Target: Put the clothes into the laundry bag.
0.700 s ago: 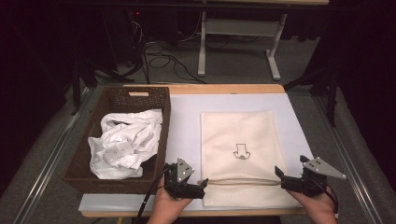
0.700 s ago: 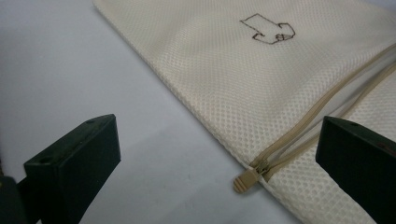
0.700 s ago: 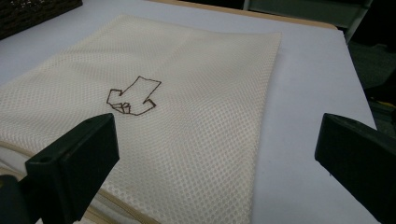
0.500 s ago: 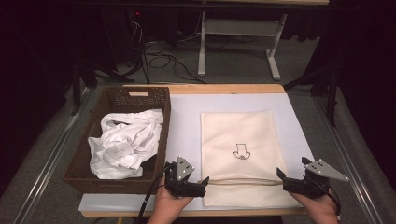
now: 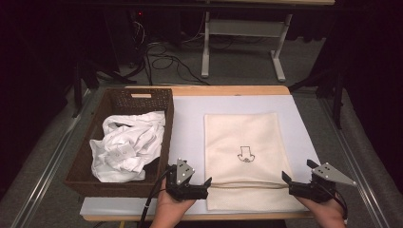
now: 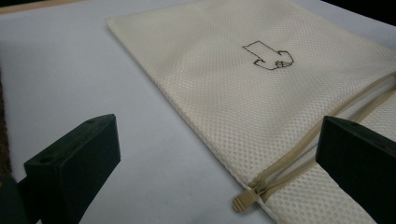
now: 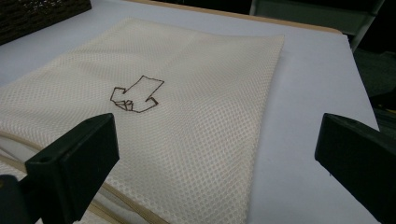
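High view showed a cream mesh laundry bag lying flat on the white table cover, its zipper running across the near end, just right of a wicker basket that held crumpled white garments. The left gripper sat at the bag's near-left edge by the zipper's end, and the right gripper at the near-right edge; both stood with jaws wide apart, holding nothing.

In the left gripper view the zipper pull lay just off the bag's corner, between the spread jaws and slightly nearer the right one. The zipper already looked parted, with a pale gap showing between its tapes.

The step in hand seemed to be opening the bag's mouth. To do it well, each gripper should probably pinch only the upper mesh layer beside the zipper tape, low and flat to the table, then lift evenly so the lower layer stays down.
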{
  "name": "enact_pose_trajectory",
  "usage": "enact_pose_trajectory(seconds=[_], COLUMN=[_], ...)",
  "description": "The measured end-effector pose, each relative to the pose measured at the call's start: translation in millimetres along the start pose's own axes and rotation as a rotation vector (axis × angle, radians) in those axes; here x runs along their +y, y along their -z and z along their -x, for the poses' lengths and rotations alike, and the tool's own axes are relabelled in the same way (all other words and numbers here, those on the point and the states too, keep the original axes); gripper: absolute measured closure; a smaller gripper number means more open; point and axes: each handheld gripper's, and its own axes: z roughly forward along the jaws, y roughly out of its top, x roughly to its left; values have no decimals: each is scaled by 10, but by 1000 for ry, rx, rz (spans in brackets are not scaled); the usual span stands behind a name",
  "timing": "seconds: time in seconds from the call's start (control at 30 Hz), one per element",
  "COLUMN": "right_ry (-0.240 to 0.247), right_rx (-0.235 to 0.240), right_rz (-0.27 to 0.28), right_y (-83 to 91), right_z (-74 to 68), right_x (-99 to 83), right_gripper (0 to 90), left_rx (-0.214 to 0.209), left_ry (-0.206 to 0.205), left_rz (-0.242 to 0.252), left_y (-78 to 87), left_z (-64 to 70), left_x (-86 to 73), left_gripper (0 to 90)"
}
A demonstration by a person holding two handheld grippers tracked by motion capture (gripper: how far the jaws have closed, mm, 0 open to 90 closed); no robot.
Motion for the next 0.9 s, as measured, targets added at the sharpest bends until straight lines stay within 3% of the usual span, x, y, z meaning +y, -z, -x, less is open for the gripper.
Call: enact_pose_trajectory(seconds=[0.07, 0.13, 0.23, 0.33, 0.37, 0.47, 0.53, 0.63, 0.8, 0.9], right_ry=[-15, -21, -23, -26, -9, -7, -2, 2, 4, 8], right_rx=[1, -6, -8, -5, -11, -16, -13, -22, -17, -10], right_rz=[-1, 4, -3, -5, -5, -3, 0, -7, -10, -6], right_y=[1, 10, 2, 5, -3, -2, 0, 15, 9, -6], right_z=[17, 54, 79, 77, 73, 65, 61, 70, 106, 97], right_x=[-13, -23, -32, -30, -20, -11, -15, -20, -26, -11], right_gripper=[2, 2, 2, 2, 2, 2, 2, 2, 1, 1], left_rx=[2, -52, -53, -72, -90, -65, -62, -91, -101, -107], left_ry=[-3, 23, -5, 10, 28, 15, 40, 98, 92, 58], left_rz=[17, 37, 29, -11, -56, -67, -79, -72, -66, -81], left_y=[60, 112, 65, -34, -89, -96, -97, -78, -21, 35], left_z=[-2, 0, 58, 105, 107, 90, 53, -10, -13, 37], left_x=[17, 76, 51, -54, -81, -97, -121, -155, -172, -243], left_gripper=[15, 24, 23, 24, 14, 10, 22, 58, 132, 177])
